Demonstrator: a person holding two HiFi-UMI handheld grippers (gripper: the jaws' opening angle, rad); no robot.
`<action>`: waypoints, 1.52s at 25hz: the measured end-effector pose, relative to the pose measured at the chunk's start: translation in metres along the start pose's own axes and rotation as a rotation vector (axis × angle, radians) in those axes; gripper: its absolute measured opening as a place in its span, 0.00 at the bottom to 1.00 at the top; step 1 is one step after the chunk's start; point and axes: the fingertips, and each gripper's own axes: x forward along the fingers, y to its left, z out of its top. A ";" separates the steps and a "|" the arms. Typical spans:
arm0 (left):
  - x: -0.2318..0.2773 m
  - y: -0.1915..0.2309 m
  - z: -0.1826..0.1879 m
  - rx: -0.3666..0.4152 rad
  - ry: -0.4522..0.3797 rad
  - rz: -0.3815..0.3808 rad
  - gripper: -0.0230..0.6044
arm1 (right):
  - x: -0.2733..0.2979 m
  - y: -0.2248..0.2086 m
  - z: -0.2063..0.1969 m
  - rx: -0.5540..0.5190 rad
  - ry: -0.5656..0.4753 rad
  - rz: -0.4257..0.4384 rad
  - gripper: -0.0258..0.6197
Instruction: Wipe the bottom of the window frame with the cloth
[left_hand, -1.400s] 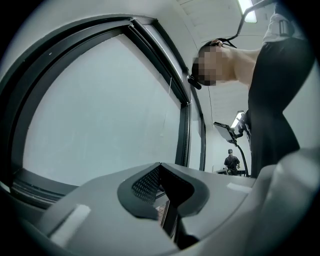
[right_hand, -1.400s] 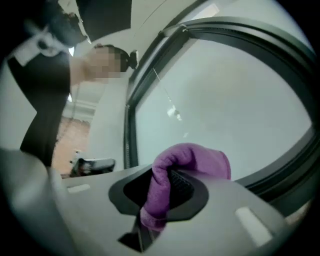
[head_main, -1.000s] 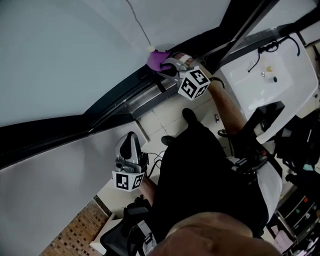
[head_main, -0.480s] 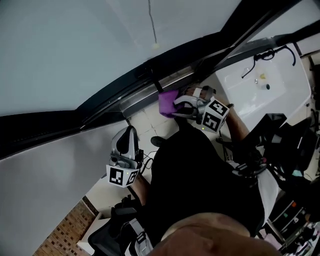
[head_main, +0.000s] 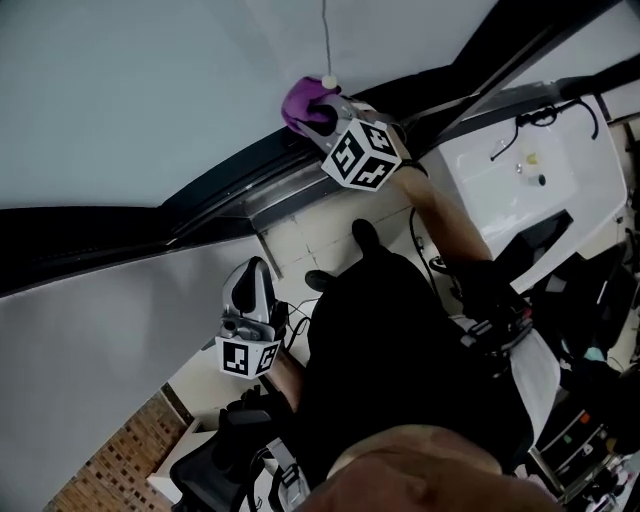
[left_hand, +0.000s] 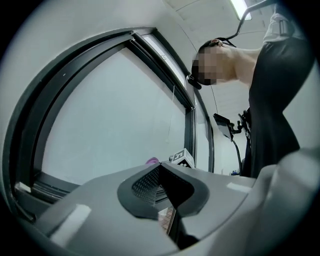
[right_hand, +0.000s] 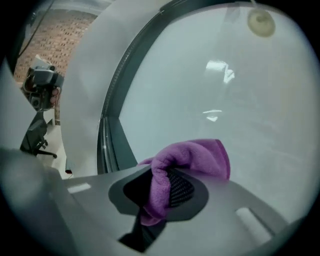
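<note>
My right gripper (head_main: 322, 112) is shut on a purple cloth (head_main: 303, 103) and holds it up against the pane, just above the dark bottom rail of the window frame (head_main: 230, 175). In the right gripper view the cloth (right_hand: 192, 160) bunches between the pads and folds over the top jaw, with the glass (right_hand: 225, 90) right behind it and the dark frame (right_hand: 112, 145) to the left. My left gripper (head_main: 250, 300) hangs low by the wall, shut and empty. From the left gripper view (left_hand: 162, 187) the cloth (left_hand: 151, 161) shows far off by the frame.
A blind cord ends in a small knob (head_main: 328, 82) just above the cloth. A white desk (head_main: 520, 150) with cables stands at the right. The person's dark-clothed body (head_main: 400, 370) fills the lower middle. A brick wall (head_main: 110, 470) shows at the lower left.
The right gripper dropped below the frame with the cloth half a second ago, then swung back up to the glass near the cord knob. The left gripper stayed put.
</note>
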 end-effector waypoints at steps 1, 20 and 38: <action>-0.002 0.002 -0.001 -0.002 0.000 0.007 0.04 | -0.006 0.005 0.001 -0.029 0.009 0.012 0.13; 0.034 -0.005 -0.015 -0.016 0.051 -0.080 0.04 | -0.091 0.011 -0.034 0.364 -0.204 0.028 0.14; 0.046 0.001 -0.015 -0.013 0.063 -0.047 0.04 | -0.060 -0.059 -0.109 0.198 0.207 -0.309 0.13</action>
